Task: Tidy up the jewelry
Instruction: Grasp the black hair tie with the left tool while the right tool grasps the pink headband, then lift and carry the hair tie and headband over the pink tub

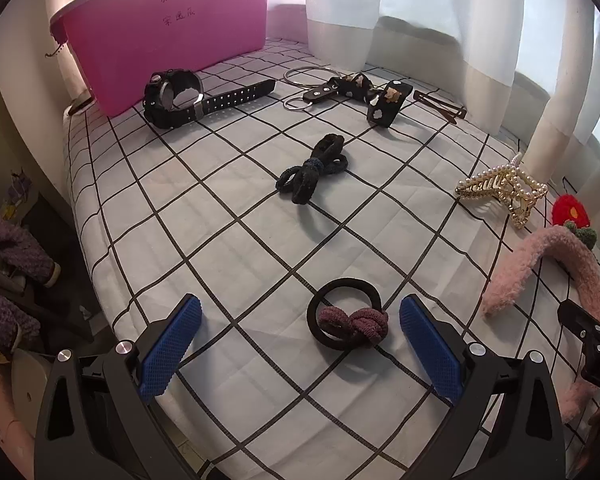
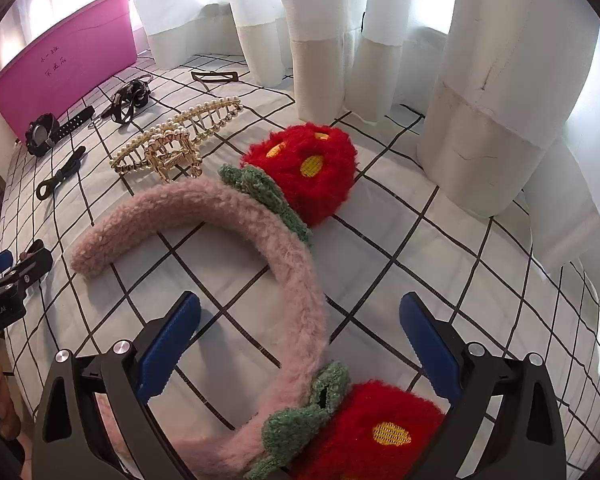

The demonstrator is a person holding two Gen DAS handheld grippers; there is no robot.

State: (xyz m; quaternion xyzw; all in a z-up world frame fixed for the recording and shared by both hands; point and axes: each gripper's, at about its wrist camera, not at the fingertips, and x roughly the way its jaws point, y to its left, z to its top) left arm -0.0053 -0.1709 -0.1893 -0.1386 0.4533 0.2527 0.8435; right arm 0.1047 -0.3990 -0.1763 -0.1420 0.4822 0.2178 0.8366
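From my left wrist camera, the pink fuzzy headband (image 1: 548, 264) runs off the right edge and the pink bin (image 1: 167, 36) is cropped at the top, its handwritten label too small for me to read. My left gripper (image 1: 300, 320) stands wide open over the checked cloth (image 1: 219, 240), a black hair tie with a mauve knot (image 1: 348, 322) lying untouched between its blue pads. My right gripper (image 2: 300, 332) is equally wide, empty, straddling the headband, whose near strawberry (image 2: 380, 428) is cut off below.
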